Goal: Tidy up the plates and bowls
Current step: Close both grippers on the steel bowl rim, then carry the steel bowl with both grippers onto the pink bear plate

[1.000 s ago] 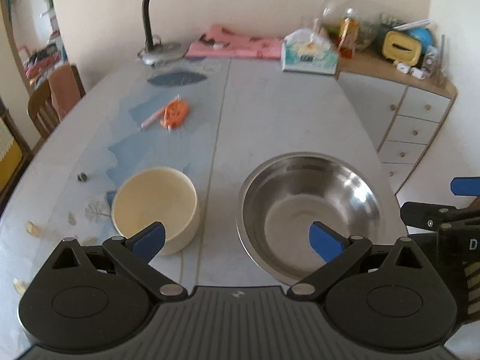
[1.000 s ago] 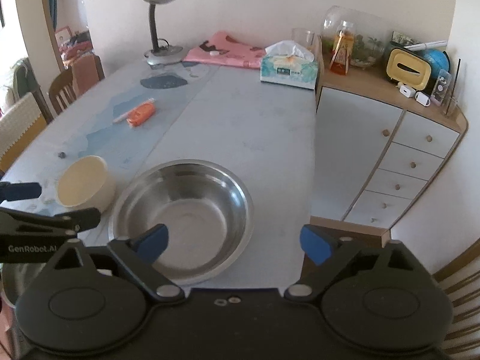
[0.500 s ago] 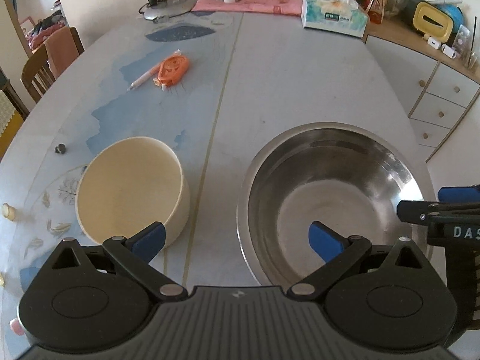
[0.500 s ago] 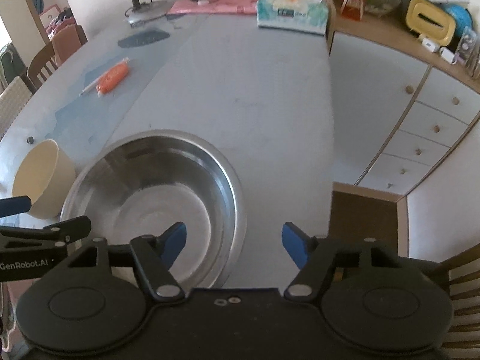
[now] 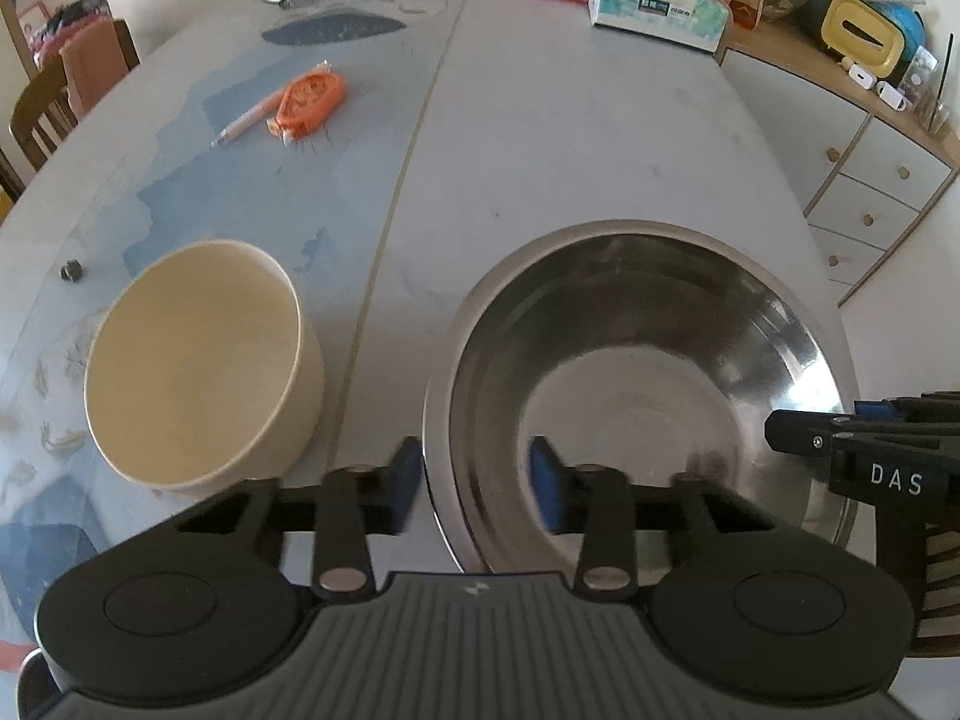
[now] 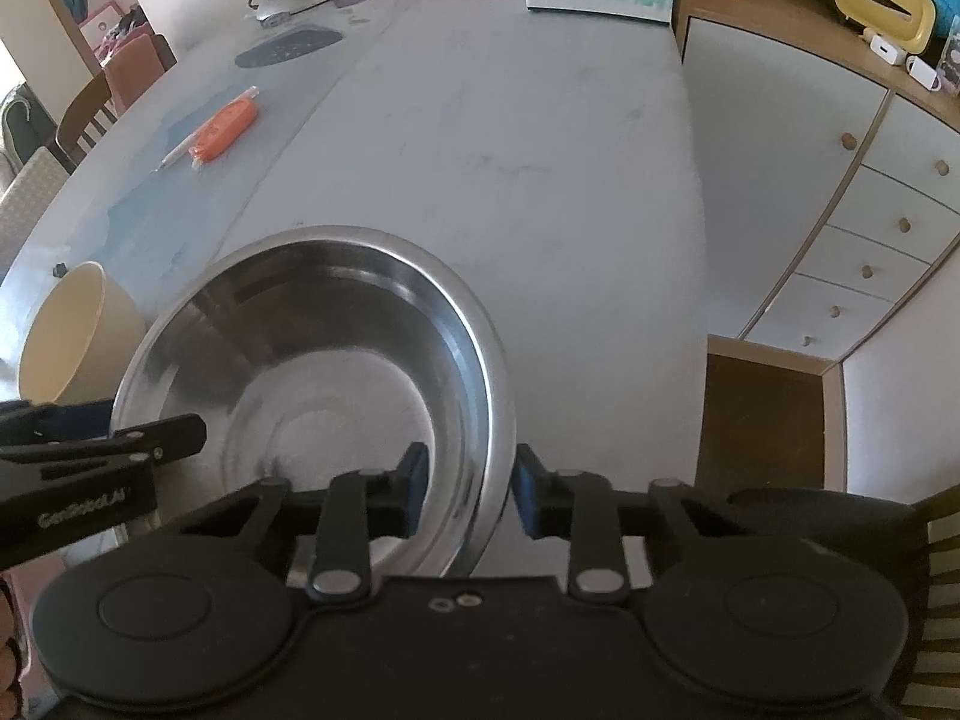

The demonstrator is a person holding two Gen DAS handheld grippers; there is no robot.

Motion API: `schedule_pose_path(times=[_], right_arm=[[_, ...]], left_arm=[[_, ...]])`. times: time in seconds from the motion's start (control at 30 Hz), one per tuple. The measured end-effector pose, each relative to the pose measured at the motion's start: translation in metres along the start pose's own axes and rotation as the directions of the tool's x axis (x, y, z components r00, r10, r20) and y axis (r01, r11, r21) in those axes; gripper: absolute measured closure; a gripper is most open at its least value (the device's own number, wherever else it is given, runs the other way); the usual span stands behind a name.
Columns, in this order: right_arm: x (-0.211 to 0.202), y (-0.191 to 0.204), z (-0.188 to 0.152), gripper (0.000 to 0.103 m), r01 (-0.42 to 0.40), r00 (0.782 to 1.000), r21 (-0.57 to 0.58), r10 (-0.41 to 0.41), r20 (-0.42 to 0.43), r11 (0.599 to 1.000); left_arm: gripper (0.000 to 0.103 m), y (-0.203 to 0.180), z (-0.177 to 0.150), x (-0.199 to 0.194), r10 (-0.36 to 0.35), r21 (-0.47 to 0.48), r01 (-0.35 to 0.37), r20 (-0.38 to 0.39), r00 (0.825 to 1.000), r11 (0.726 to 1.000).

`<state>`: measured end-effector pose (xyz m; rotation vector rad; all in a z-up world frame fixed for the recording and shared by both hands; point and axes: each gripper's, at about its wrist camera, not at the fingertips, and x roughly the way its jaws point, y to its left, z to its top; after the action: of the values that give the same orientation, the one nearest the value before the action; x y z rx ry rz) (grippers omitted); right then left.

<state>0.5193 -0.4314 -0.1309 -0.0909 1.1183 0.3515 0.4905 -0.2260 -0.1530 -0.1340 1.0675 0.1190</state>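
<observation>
left tool (image 5: 474, 483): straddles the near-left rim of the steel bowl (image 5: 636, 384), one blue pad outside, one inside; jaws have just been closing on the rim, and whether the pads press yet I cannot tell
right tool (image 6: 468, 489): same on the near-right rim, rim between the pads; jaws just been closing, contact not clear either
tool pose: both pitched steeply down, on opposite sides of the bowl's near edge
steel bowl: upright on the desk (image 5: 540, 138), near the edge, empty, shiny inside
cream bowl (image 5: 198, 360): just beside the steel bowl on its left, apart from it, upright, empty
step in hand: likely a two-sided pinch of the steel bowl's rim before a lift
how to do it well: finish both closes before lifting; thin, slick rim, so seat pads deep over the lip
lift: raise both sides together and level, else the bowl tips or twists out of one pinch
clearance: keep the left outer pad off the cream bowl, which sits close by
next, a guess: nest one bowl in the other; cream should fit inside steel
risk: the metal may slip if only the pad tips bite
far clutter: orange tape dispenser (image 5: 312, 97) with a pen, tissue box (image 5: 657, 9), well apart, no obstacle
</observation>
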Motion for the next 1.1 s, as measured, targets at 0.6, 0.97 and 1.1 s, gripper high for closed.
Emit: schedule_pose_path(times=[0.6,0.97,1.1], right_arm=[[-0.034,-0.004,-0.018,0.088,-0.013,0.999,0.033,0.012,0.036,0.999],[-0.092,0.006,-0.065,0.089,-0.017,0.999,0.075,0.013,0.051,0.997],[-0.111,0.015,-0.091,0.089,-0.021,0.998,0.100,0.014,0.063,0.995]], left_arm=[[0.084,0.003,-0.019,-0.032,-0.001,0.002,0.001,0.010,1.000,1.000],[0.084,0.011,-0.060,-0.092,-0.043,0.035,0.042,0.021,0.999,0.999],[0.084,0.020,-0.080,-0.113,-0.068,0.040,0.067,0.024,0.997,0.997]])
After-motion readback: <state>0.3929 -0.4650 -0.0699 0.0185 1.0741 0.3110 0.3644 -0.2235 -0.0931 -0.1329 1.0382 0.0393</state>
